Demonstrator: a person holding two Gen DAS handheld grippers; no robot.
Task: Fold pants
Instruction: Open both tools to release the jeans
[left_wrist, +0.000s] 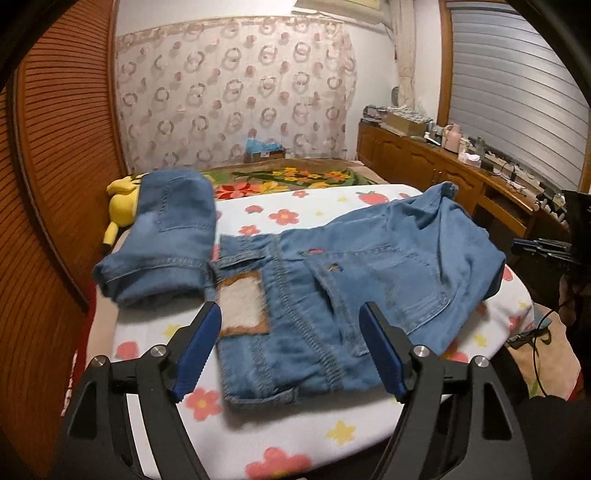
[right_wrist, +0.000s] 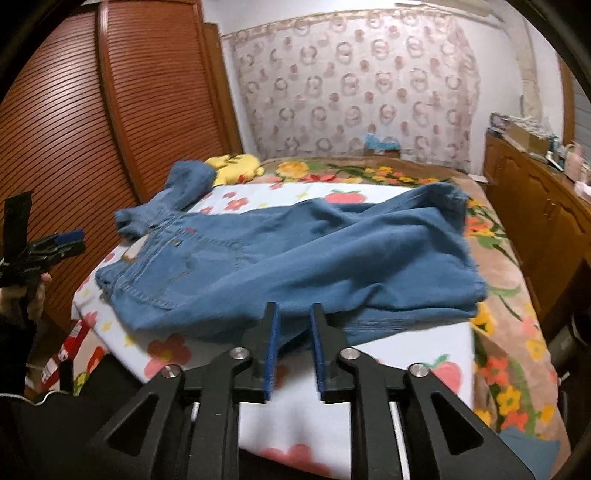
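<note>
Left wrist view: jeans (left_wrist: 332, 280) spread flat on floral bedsheet (left_wrist: 295, 435), waistband end nearest, tan leather patch (left_wrist: 242, 306) with pale centre at 10 o'clock of the frame middle. Stitched belt loops, ridged seams and a back pocket visible in faded blue denim. Second, folded pair of jeans (left_wrist: 162, 236) at 9 to 10 o'clock, cuff hem thick and rolled, partly over a yellow plush toy (left_wrist: 123, 206). Left gripper (left_wrist: 291, 321) spread wide, blue ribbed pads (left_wrist: 199, 347) apart, holding nothing, hovering over the waistband. Wooden sideboard (left_wrist: 443, 166) at 2 o'clock.

Right wrist view: seen only here, the legs of the same jeans (right_wrist: 295, 258) folded back over themselves, frayed hem at 1 o'clock, cloth softly creased. Right gripper (right_wrist: 293, 325) narrowed to a slim gap, nothing between the pads, tips just at the near edge of the denim. Louvered wooden doors (right_wrist: 110, 110) at 10 o'clock; left gripper (right_wrist: 55, 243) at 9 o'clock.
</note>
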